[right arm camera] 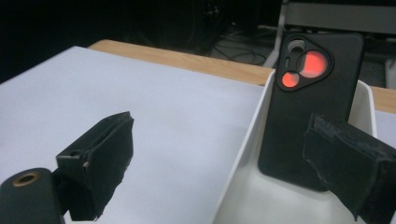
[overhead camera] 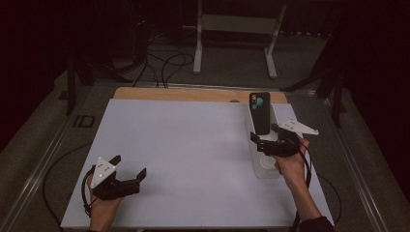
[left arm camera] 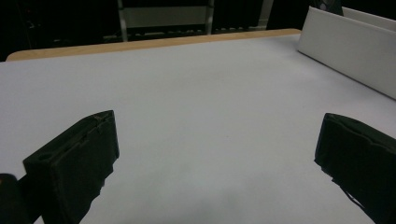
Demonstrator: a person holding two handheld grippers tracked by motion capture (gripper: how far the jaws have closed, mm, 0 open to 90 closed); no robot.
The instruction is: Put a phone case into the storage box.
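A black phone (overhead camera: 259, 113) stands upright, leaning toward the far end of a long white tray (overhead camera: 265, 169) at the right of the table. In the right gripper view the phone (right arm camera: 312, 109) shows its back, with a camera module glowing red. My right gripper (overhead camera: 265, 134) is open just in front of the phone. In its own view the right gripper (right arm camera: 224, 172) straddles the tray wall (right arm camera: 243, 140): one jaw is over the table, the other inside the tray close to the phone, not gripping it. My left gripper (overhead camera: 128, 166) is open above the near left of the table, with nothing between the jaws of the left gripper (left arm camera: 215, 154).
The white tabletop (overhead camera: 193, 145) lies between the two grippers, and a wooden strip (overhead camera: 193, 94) runs along its far edge. Beyond it on the floor are cables and a white metal frame (overhead camera: 237, 34). The tray's side wall (left arm camera: 345, 51) appears at the upper right of the left gripper view.
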